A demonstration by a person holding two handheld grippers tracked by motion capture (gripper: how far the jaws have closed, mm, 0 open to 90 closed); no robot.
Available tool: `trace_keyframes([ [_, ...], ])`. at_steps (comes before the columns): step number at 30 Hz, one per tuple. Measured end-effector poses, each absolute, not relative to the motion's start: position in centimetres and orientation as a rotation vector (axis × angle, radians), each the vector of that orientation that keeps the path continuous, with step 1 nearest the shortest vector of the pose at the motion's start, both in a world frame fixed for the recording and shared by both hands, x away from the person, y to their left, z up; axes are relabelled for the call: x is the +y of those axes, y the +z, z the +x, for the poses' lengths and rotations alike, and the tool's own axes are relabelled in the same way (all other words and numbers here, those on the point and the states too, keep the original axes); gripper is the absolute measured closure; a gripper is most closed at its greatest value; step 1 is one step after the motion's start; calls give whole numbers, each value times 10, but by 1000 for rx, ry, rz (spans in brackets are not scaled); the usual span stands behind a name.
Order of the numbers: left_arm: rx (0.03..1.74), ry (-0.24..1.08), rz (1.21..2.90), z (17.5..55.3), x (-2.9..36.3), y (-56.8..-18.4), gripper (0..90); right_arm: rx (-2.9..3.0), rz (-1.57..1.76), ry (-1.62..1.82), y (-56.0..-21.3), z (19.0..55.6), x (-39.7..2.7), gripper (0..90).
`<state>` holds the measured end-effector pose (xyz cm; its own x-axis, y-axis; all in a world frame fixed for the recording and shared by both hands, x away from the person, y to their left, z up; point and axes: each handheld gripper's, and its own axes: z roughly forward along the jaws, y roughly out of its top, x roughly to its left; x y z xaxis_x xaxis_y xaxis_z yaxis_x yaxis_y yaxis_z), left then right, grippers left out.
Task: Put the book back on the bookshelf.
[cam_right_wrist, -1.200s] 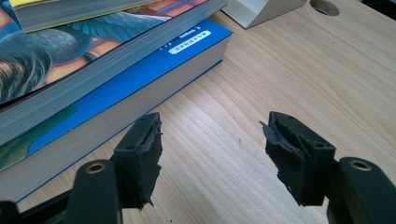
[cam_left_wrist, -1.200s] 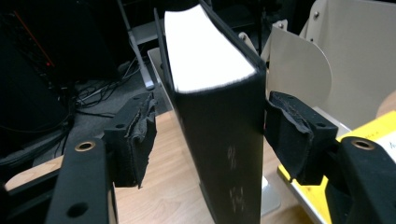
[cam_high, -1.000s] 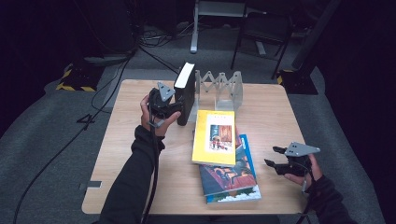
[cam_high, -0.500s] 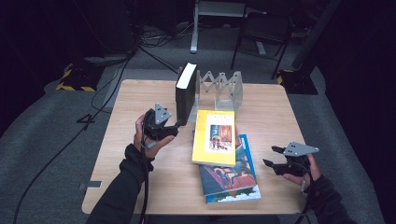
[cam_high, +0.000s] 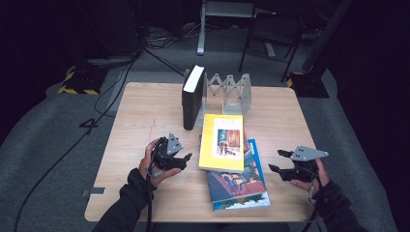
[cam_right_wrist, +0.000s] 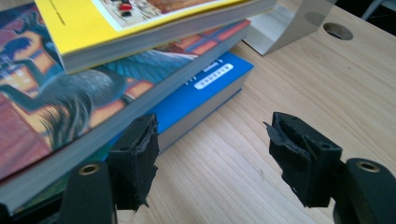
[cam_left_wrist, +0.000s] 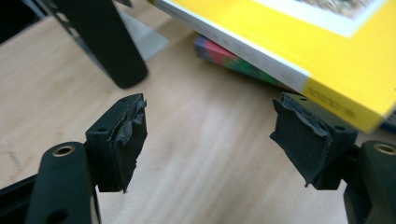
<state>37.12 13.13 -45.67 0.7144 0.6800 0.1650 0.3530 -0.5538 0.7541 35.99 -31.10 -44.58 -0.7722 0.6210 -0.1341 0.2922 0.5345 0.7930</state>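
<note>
One black book (cam_high: 192, 98) already stands upright in the folding metal rack (cam_high: 227, 89) at the far side of the worktop (cam_high: 145, 116), leaning at the rack's left end. That is the part I judge done. Three books are left, stacked flat in the middle: a yellow book (cam_high: 222, 142) on top, a book with a painted cover (cam_high: 237, 176) under it, and a blue book (cam_high: 258, 159) at the bottom, each fanned a little off the next.

The yellow book looks like the next one to go. It is a thick softcover with a framed picture on its front, and its near-left corner overhangs the stack, so there is an edge to catch.

My left hand-held gripper (cam_high: 181, 159) sits low just beside that left edge; its jaws have just been opening, they stand wide and nothing is between them. In the left gripper view the yellow spine (cam_left_wrist: 261, 56) lies just past the right pad (cam_left_wrist: 303, 140). My right hand-held gripper (cam_high: 280, 162) waits near the stack's right side, jaws apart and empty, with the blue book's corner (cam_right_wrist: 205, 93) ahead of it.
</note>
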Motion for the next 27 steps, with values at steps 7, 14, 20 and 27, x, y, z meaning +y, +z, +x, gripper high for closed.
trace_keyframes([
  [7,742,509,2265,364,125,-472,255,2361,747,1157,-438,360,-300,315],
  [14,719,413,2332,358,118,-488,257,2374,711,1200,-428,358,-281,310],
  [20,693,350,2359,359,116,-495,268,2392,669,1226,-424,359,-259,301],
  [27,727,258,2315,369,123,-500,213,2433,650,1218,-428,364,-236,301],
])
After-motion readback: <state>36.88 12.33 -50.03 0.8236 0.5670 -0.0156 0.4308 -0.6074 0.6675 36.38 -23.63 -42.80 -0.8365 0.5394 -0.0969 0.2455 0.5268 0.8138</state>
